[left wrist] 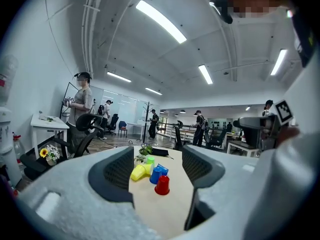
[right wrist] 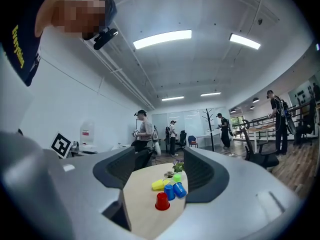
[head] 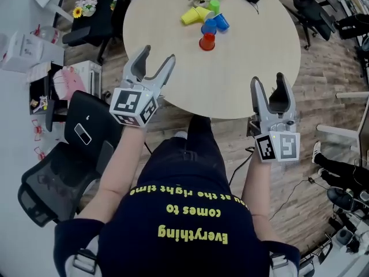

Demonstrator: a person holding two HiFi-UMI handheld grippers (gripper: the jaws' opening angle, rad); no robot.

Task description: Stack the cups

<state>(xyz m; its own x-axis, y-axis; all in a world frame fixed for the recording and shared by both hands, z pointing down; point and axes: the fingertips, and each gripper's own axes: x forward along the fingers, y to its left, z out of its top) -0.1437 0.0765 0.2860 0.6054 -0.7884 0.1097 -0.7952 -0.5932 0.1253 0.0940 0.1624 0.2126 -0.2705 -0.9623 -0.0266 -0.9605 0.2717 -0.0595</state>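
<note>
Jaws spread and empty, our left gripper [head: 159,54] and right gripper [head: 268,79] hang at the near edge of the round table [head: 248,45], whose far edge carries a red cup [head: 207,41], 2 blue cups [head: 214,24], yellow cups [head: 193,15] and a green cup [head: 214,6].

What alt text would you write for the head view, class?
A red plastic cup, blue cups, a yellow cup and a green cup cluster on the far side of a round pale wooden table. Nearer, the left gripper and right gripper hover open and empty.
</note>
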